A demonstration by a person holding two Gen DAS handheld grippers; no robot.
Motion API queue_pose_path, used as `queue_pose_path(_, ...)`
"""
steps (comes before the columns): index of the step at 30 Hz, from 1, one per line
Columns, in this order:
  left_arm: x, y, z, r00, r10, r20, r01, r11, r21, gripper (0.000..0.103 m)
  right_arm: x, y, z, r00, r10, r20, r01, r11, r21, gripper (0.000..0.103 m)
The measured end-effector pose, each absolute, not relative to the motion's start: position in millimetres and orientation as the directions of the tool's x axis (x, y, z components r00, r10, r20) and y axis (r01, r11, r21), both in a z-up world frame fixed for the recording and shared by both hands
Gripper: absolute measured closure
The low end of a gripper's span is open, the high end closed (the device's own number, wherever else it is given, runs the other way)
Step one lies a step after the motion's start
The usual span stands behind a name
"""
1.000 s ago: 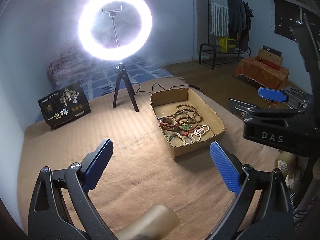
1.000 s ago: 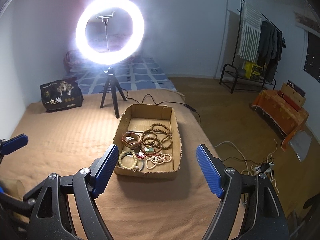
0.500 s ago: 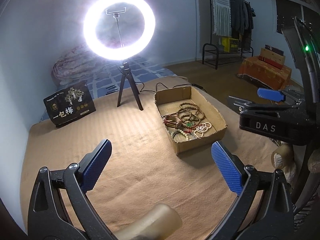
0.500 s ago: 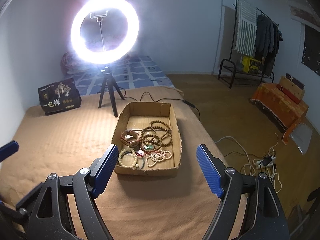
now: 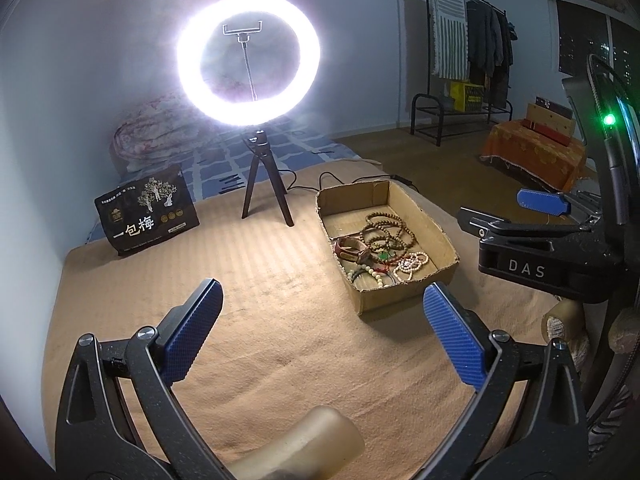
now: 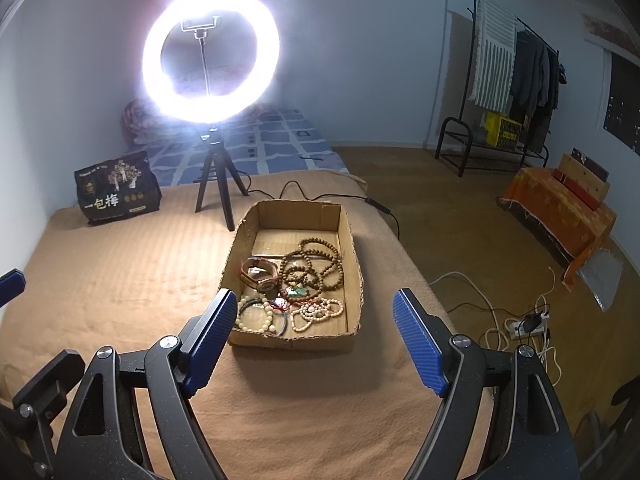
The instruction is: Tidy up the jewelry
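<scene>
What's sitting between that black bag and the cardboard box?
The ring light's tripod stands between the bag and the box, on the tan blanket; the right wrist view shows it.

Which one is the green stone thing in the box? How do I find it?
Find the cardboard box in front of the ring light on the tan blanket. In the middle of the tangled beads lies the green pendant, the only bright green piece among brown and cream beads.
</scene>
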State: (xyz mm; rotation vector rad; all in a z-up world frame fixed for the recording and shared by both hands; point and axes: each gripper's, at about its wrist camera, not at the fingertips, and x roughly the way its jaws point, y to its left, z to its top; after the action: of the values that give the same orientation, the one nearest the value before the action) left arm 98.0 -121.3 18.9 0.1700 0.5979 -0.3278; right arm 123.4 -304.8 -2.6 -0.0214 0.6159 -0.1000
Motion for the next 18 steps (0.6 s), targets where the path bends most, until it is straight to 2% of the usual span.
queue_pose_path(18, 98.0, -121.0, 21.5, 0.782, -0.253, -0.569, 0.346, 0.936, 0.059, 0.001, 122.4, -306.5, -4.2, 0.807, -0.105, -0.581, 0.094, 0.994, -0.049, 0.023)
